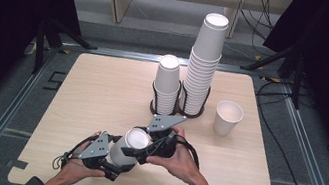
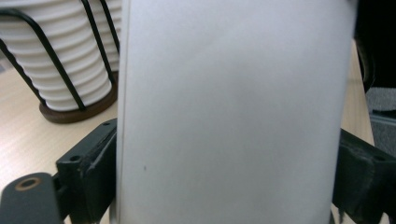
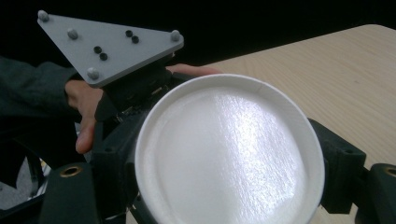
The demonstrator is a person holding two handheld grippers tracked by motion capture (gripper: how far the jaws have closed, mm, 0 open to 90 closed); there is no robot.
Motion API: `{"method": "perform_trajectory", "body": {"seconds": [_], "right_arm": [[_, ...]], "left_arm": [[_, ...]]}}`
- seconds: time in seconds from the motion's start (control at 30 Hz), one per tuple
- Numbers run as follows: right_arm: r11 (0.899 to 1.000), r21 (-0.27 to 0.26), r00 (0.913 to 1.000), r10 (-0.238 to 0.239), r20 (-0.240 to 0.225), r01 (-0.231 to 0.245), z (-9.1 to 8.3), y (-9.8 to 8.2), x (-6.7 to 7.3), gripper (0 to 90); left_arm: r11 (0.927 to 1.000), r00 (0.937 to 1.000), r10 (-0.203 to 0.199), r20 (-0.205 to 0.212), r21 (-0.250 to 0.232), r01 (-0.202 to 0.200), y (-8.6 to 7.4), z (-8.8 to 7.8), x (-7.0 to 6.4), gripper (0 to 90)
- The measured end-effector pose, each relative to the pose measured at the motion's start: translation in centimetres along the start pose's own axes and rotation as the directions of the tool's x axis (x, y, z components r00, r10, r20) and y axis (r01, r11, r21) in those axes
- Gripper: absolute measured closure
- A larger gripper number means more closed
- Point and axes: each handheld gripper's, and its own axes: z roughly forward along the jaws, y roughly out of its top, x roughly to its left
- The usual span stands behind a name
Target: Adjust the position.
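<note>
Both grippers [image 1: 129, 155] clamping tilted paper cup [image 1: 131, 145] (base up), long axis slanting.

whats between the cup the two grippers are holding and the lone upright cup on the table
Nothing: in the high view, bare table runs from the held cup to the lone cup. The two cup stacks stand further back.

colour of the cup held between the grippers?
White, plain, no print. The cup shows best in the left gripper view.
</note>
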Motion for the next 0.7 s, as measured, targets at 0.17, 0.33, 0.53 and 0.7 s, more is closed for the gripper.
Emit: {"method": "perform_trajectory", "body": {"seconds": [0.17,0.33,0.53,0.7], "right_arm": [[0.997,-0.049,0.9983,0.055,-0.022,-0.056,-0.8,0.0,-0.5,25.3],[0.993,-0.074,0.9954,0.089,-0.037,-0.091,-1.8,0.0,-0.8,25.5],[0.991,-0.101,0.9956,0.089,-0.028,-0.091,-2.6,0.1,-1.1,25.6],[0.986,-0.133,0.9947,0.101,0.023,-0.097,-4.0,0.2,-1.7,25.6]], "left_arm": [[0.9967,1.0000,-0.003,0.000,-0.081,0.003,0.2,-0.4,0.1,9.5],[0.9909,0.9999,-0.012,-0.003,-0.134,0.012,0.4,-0.7,0.2,7.1],[0.9872,0.9992,-0.039,-0.008,-0.155,0.038,0.5,-1.1,0.4,6.5],[0.9843,0.9982,-0.052,-0.030,-0.171,0.046,0.4,-1.5,0.7,12.5]]}}
